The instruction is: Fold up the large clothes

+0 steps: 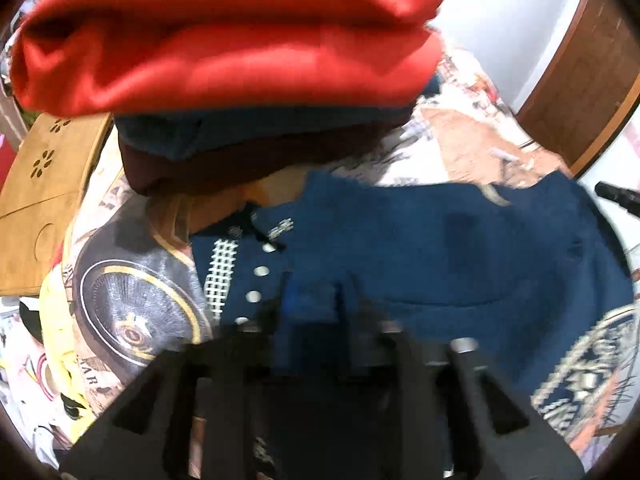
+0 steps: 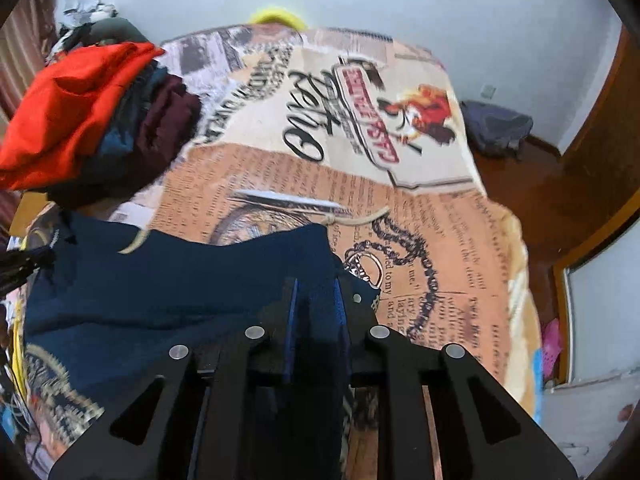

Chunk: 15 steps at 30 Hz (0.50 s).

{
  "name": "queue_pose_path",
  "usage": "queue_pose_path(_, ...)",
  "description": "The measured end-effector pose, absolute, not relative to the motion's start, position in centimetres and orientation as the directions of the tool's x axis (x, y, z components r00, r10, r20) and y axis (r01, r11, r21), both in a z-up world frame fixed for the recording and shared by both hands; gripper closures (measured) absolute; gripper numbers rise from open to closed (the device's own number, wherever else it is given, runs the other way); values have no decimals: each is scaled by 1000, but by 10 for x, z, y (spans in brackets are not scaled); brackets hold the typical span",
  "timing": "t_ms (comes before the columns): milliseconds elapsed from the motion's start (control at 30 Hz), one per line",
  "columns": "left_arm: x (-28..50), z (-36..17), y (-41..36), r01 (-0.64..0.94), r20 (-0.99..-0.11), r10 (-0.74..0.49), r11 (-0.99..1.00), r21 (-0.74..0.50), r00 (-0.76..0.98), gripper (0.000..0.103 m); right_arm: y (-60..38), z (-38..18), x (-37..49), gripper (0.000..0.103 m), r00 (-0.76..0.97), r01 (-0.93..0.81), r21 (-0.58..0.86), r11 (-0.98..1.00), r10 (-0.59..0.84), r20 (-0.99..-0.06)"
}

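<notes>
**Both tools pinching the navy garment on the bed**

Left wrist view: I am seeing the left tool (image 1: pixel 320 300) at the bottom of the frame, its fingers drawn close with a fold of the navy garment (image 1: pixel 440 248) bunching between them, so it is pinching the cloth. The frame is motion-blurred. The garment is lying spread on the printed bedspread (image 1: pixel 460 140), its placket with white buttons (image 1: pixel 262 271) and a white checked strip (image 1: pixel 220 276) showing at the left. Beyond it a stack of folded clothes is sitting on the bed: a red piece (image 1: pixel 224 36) on top, a blue one (image 1: pixel 192 136) under it, a maroon one (image 1: pixel 208 168) at the bottom. A wooden panel with cut-out flower shapes (image 1: pixel 48 184) is lying to the left of the stack. A wooden door (image 1: pixel 580 80) is showing at the upper right.

Right wrist view: the right tool (image 2: pixel 316 312) is holding the garment's edge, navy cloth (image 2: pixel 160 288) filling the narrow gap between its fingers. The garment is spreading out to the left over the bedspread (image 2: pixel 420 220), which is printed with newsprint text and a chain. The same stack (image 2: pixel 92 120) is sitting at the upper left, red on top. A dark bag (image 2: pixel 500 128) is lying on the wooden floor (image 2: pixel 532 200) by the wall.
</notes>
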<state>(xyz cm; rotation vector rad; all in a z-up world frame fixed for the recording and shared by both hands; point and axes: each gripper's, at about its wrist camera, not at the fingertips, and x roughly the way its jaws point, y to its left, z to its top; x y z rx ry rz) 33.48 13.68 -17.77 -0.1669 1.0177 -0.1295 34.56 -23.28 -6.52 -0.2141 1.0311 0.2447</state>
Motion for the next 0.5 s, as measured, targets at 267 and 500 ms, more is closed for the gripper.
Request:
queue_pose_path(267, 332, -160, 80, 201, -827, -268, 961, -192, 494, 37, -202, -50, 307, 58, 495, -414, -18, 910, 209, -843)
queue_pose_path(500, 351, -186, 73, 99, -864, -82, 994, -37, 497, 33, -179, -92, 286, 58, 402, -488, -28, 872, 197, -894)
